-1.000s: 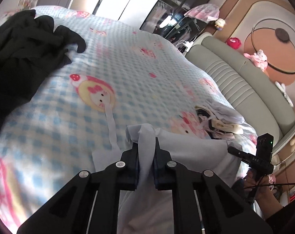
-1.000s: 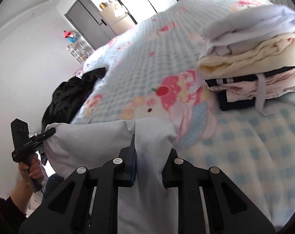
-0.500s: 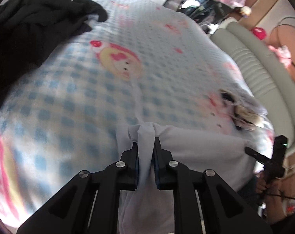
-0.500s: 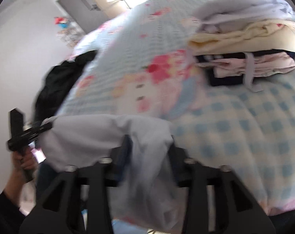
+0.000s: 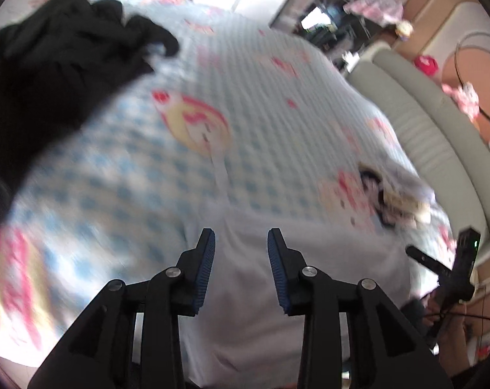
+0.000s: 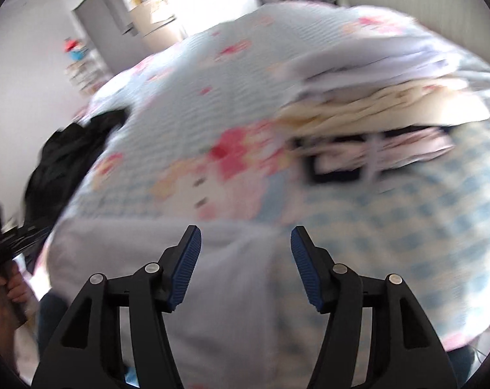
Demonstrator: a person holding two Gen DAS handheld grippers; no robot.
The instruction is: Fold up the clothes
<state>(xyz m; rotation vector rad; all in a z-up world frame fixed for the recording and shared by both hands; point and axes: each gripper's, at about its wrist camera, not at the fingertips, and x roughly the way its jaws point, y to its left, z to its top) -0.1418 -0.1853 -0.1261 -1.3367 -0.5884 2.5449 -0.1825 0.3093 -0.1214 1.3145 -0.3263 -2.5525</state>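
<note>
A pale lilac garment (image 5: 309, 243) lies over the near edge of the bed, its lower part hanging off. My left gripper (image 5: 241, 240) is open and empty just above the garment's left corner. The garment also shows in the right wrist view (image 6: 167, 246). My right gripper (image 6: 245, 236) is open and empty above its right corner. Both views are blurred by motion. The right gripper also shows at the far right of the left wrist view (image 5: 439, 265).
A heap of black clothes (image 5: 50, 74) lies at the bed's far left. A stack of folded clothes (image 6: 384, 103) sits on the right side of the bed (image 5: 261, 90), which has a blue checked cartoon cover. A grey padded headboard (image 5: 433, 136) runs along the right.
Both grippers were shut on the lilac garment's corners; now both are open and the garment lies on the bed edge. Both views are more blurred.
</note>
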